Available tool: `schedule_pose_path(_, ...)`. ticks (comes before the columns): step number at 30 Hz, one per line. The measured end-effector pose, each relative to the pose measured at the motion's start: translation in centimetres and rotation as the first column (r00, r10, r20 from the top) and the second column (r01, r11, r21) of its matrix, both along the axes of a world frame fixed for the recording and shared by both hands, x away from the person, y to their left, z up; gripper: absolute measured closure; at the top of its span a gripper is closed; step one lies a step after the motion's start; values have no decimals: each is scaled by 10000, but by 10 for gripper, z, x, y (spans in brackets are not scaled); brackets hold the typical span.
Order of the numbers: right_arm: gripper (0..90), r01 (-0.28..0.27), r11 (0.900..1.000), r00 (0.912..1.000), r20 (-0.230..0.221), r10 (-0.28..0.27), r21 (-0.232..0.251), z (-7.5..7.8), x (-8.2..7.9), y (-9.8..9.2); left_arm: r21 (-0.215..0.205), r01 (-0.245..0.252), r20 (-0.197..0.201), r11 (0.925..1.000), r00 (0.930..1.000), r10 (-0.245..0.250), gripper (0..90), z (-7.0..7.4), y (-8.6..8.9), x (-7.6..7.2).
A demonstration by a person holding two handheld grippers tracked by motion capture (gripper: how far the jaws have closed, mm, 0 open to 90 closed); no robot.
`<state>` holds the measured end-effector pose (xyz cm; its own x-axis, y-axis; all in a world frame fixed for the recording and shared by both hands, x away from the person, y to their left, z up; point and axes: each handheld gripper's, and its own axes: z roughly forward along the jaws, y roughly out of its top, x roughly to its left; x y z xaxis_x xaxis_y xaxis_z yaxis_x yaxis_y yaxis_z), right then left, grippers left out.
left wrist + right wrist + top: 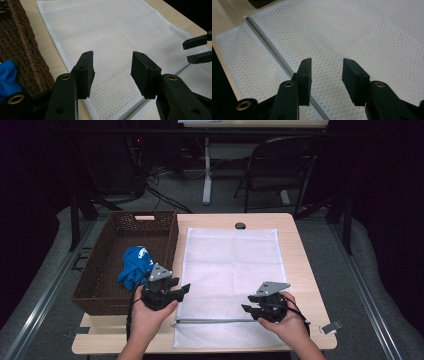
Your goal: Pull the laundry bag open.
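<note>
Right gripper point(325, 82) open above mesh bag point(362, 37), zipper point(269, 51) just beneath

A white mesh laundry bag point(231, 285) lies at the centre of the high view, its weave a fine net of small holes, with faint paler bands crossing it in the left gripper view. A grey zip line point(215, 321) runs across its lower part. The table point(300, 255) beneath is light wood with a pale grain. At the left of the high view stands a dark brown woven basket point(102, 270), and inside it lies a bright blue cloth point(134, 266) with a small white mark. The left gripper point(181, 291) and the right gripper point(248, 303) are black, each topped by a grey plate, with brass-coloured rings at the joints. The surroundings at the frame's edges are nearly black.
</note>
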<state>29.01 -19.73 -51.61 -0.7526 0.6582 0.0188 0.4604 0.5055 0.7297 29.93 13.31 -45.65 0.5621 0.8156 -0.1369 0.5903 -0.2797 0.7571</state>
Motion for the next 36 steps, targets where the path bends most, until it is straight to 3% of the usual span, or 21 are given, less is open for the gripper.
schedule_pose_path(3, 582, -33, 9999, 10000, -79, 32, -97, -4, 1, 1, 37, -4, -156, 10000, 9999, 5, 500, 1, 0, 2)
schedule_pose_path(6, 585, -214, 9991, 9998, 26, 215, -373, -8, 1, 4, 147, -126, -13, 9998, 9999, 126, 478, 0, -3, 3)
schedule_pose_path(12, 603, -459, 9949, 9988, -195, 443, -902, -17, 3, 12, 285, -75, -56, 9996, 10000, 77, 451, -3, -4, 2)
schedule_pose_path(17, 647, -682, 9955, 9975, -252, 667, -653, -23, 4, 14, 272, 58, -207, 9996, 9998, -53, 452, -5, -4, 1)
schedule_pose_path(23, 670, -817, 9919, 9965, -280, 793, -969, -33, 4, 21, 233, 45, -163, 9997, 9999, -41, 453, -5, -4, -1)
schedule_pose_path(36, 670, -1149, 9884, 9927, -483, 1105, -992, -43, 3, 31, 222, 82, -192, 9997, 9998, -78, 455, -5, -4, -2)
